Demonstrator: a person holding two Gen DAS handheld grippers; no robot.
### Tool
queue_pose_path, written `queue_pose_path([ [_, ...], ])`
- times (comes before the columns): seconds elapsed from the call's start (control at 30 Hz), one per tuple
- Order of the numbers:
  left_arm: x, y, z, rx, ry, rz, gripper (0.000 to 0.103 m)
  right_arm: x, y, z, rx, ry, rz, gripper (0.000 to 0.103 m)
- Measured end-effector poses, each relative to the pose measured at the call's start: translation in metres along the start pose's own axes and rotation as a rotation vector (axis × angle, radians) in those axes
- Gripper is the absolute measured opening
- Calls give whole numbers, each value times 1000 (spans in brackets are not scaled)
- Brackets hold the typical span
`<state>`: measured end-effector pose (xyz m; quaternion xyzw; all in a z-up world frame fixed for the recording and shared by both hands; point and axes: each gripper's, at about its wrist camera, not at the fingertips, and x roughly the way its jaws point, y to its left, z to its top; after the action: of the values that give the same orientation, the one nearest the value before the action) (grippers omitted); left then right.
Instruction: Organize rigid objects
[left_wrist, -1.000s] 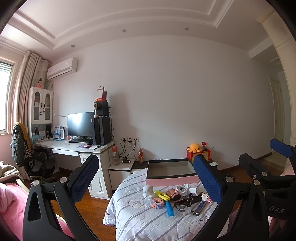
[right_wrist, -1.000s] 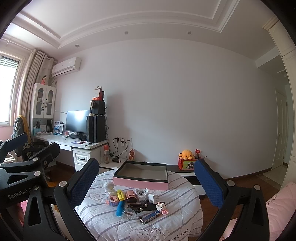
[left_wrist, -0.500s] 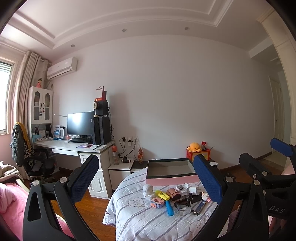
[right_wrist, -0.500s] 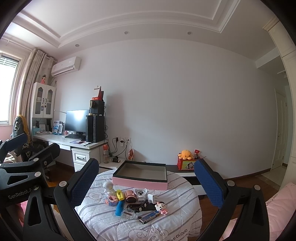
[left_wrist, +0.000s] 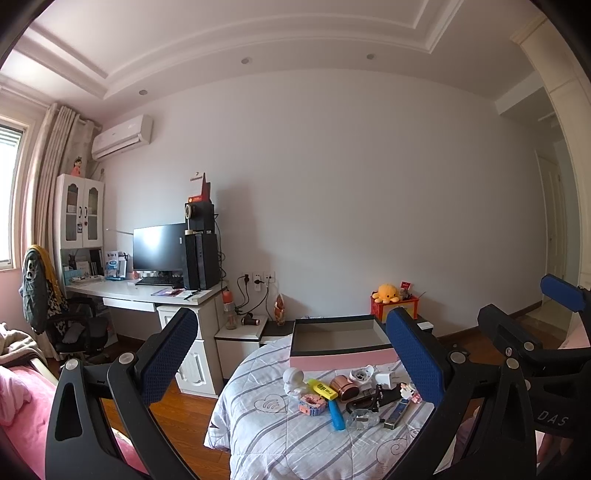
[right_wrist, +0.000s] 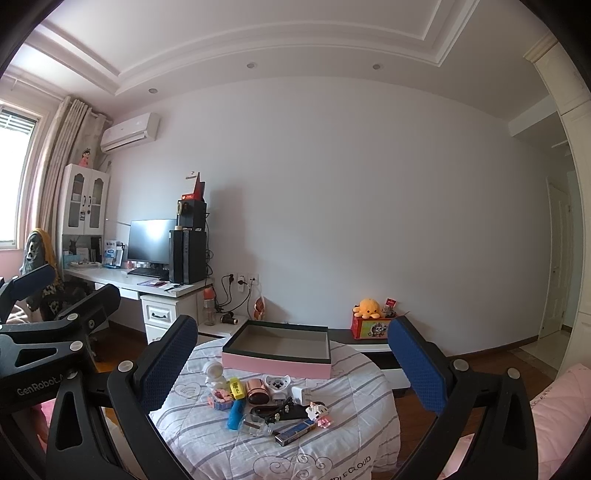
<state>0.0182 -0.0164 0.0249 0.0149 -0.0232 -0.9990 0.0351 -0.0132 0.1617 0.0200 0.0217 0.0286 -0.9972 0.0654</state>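
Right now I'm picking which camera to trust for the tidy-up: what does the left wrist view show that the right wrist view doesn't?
Only the left wrist view shows the right gripper at its right edge, and a pink bed at lower left.

Only the right wrist view shows the left gripper at its left edge, its body marked GenRobot, and the words on the quilt's front edge.

Both show the empty pink box, the small items in front of it, among them the blue tube, the orange plush, and open jaws.
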Motion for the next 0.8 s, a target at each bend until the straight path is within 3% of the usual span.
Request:
queue_pose_path([
  [0.8, 0, -2, 2, 9, 4, 4, 103, 4, -3, 0, -2, 3, -5, 103],
])
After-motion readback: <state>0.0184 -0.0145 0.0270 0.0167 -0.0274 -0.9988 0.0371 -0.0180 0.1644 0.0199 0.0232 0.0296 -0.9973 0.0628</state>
